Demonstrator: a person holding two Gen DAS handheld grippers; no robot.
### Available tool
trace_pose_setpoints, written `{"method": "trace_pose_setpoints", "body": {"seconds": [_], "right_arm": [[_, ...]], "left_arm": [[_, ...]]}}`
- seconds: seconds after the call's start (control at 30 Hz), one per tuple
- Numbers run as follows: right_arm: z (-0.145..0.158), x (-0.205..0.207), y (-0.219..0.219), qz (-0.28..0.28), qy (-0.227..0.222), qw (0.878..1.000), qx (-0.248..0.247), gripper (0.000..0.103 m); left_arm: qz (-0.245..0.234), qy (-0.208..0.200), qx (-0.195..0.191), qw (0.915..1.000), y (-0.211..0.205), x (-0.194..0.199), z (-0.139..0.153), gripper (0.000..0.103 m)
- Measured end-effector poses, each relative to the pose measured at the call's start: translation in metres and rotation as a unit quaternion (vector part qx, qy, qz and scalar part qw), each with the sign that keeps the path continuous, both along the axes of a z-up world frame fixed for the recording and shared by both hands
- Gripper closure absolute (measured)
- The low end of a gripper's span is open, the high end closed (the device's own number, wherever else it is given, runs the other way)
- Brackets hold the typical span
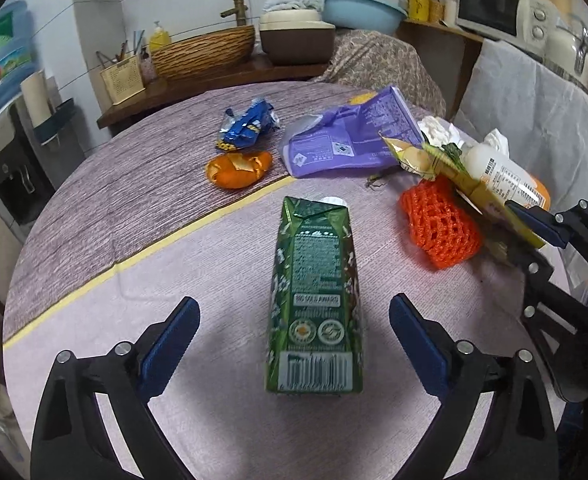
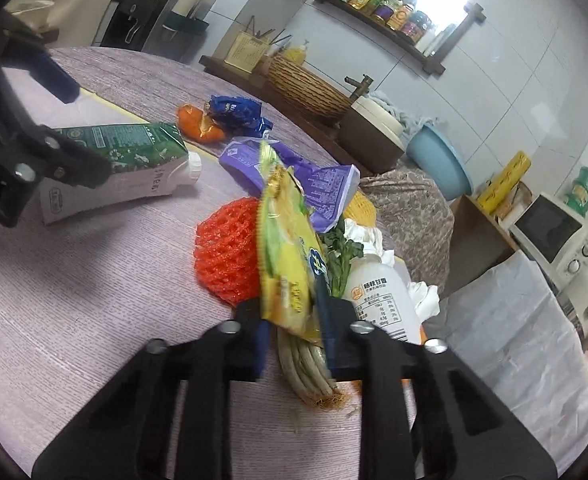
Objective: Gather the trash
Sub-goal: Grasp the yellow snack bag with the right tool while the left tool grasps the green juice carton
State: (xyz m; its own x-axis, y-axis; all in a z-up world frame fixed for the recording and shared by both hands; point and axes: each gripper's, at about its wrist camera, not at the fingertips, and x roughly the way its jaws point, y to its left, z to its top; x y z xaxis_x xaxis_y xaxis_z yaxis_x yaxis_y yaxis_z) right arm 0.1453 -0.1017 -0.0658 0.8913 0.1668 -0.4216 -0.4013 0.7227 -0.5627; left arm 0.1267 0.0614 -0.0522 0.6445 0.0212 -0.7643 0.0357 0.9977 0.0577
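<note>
The right claw [image 2: 292, 320] is pinching the yellow wrapper [image 2: 286, 248], the left claw [image 1: 294, 344] is gaping empty around the green carton [image 1: 313, 300], and the other litter is lying beyond both on the desk [image 1: 134, 208], uncollected.

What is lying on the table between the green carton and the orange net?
Nothing: in the left wrist view the stretch of tablecloth between the green carton and the orange net is bare. The right wrist view agrees.

Green cardboard drink carton [image 1: 313, 300], lying on side: barcode at near end, two round emblems above it, white band of print too blurred to read. White plastic bottle [image 2: 377, 296]: Chinese characters heading nutrition table, not legible. Purple plastic pouch [image 1: 345, 140]: QR-style square, small unreadable print.
</note>
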Motion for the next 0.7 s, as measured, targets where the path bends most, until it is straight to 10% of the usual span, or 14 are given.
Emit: {"method": "trace_pose_setpoints", "body": {"seconds": [0.37, 0.7], "right_arm": [[0.033, -0.016, -0.026, 0.013, 0.0, 0.997, 0.074, 0.093], [0.053, -0.026, -0.039, 0.028, 0.018, 0.99, 0.135, 0.097]], "left_arm": [[0.0, 0.032, -0.008, 0.9994, 0.002, 0.02, -0.014, 0.053], [0.02, 0.004, -0.04, 0.999, 0.014, 0.004, -0.004, 0.054]]}}
